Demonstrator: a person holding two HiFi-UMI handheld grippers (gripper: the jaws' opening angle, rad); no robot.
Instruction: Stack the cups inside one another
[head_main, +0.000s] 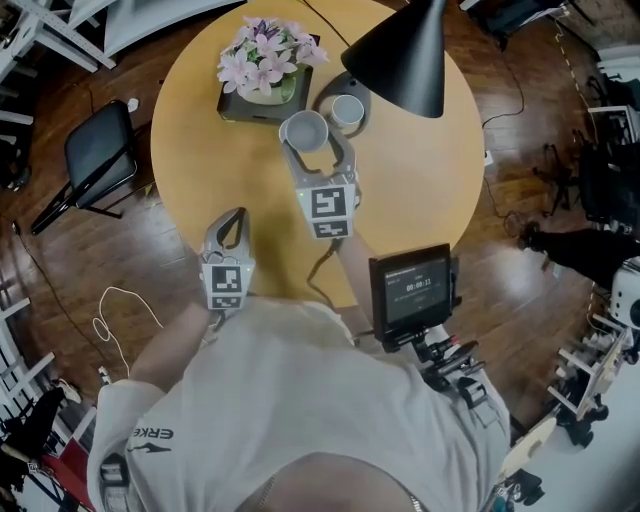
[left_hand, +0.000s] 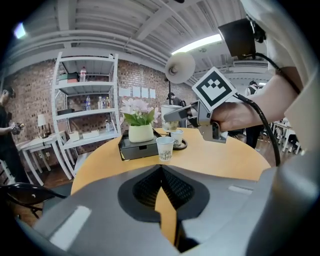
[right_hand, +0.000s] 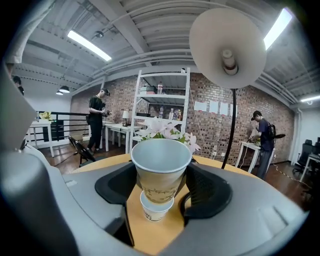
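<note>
A paper cup (right_hand: 160, 167) is clamped by its sides in the right gripper (head_main: 318, 148), whose jaws are spread wide around it, just above the lower cup (right_hand: 153, 211) standing on the table (head_main: 420, 200). The left gripper (head_main: 228, 232), closed on nothing, is positioned well apart, so the lower cup is left unbraced. If its rim is caught by the descending base, it is likely to be tipped or pushed aside.

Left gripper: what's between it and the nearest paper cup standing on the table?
Only bare table, per the left gripper view, from the left gripper to the paper cup.
</note>
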